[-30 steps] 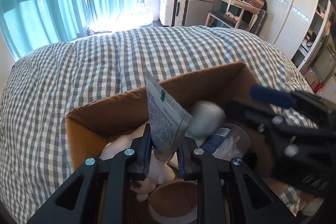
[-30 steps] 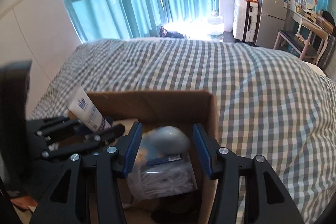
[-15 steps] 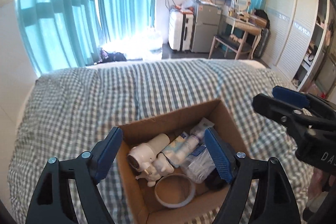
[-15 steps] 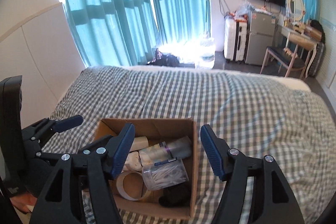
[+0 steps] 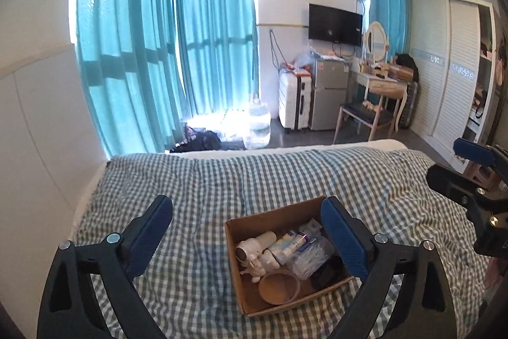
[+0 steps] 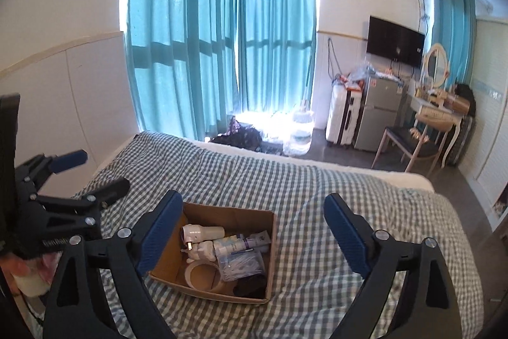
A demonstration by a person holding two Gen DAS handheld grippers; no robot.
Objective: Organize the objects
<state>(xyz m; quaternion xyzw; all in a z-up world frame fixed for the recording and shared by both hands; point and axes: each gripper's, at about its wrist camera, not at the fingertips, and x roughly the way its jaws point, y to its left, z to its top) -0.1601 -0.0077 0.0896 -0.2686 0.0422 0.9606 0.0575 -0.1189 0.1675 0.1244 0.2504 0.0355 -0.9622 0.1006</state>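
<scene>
An open cardboard box (image 5: 235,247) (image 6: 271,240) sits on the checked bed. Inside lie a white hair dryer (image 5: 252,247) (image 6: 203,232), tubes (image 5: 293,243) (image 6: 241,243), a clear bag of cotton swabs (image 5: 309,258) (image 6: 241,264), a tape roll (image 5: 279,288) (image 6: 203,274), a small white figure (image 6: 203,251) and something black (image 6: 249,285). My left gripper (image 5: 247,234) is open and empty, held high above the box; it also shows in the right wrist view (image 6: 92,177). My right gripper (image 6: 254,231) is open and empty above the box, and shows at the right edge (image 5: 457,161).
The grey-and-white checked bedcover (image 5: 197,193) (image 6: 333,199) spreads around the box. Beyond the bed are teal curtains (image 5: 152,46), a water jug (image 5: 257,126), a white suitcase (image 5: 293,100), a small fridge (image 5: 328,92), a chair (image 5: 365,116), a vanity desk and a wardrobe (image 5: 444,62).
My left gripper let go of the tube into the box and opened. Both grippers rose and pulled back, so the box now looks small and far below.
</scene>
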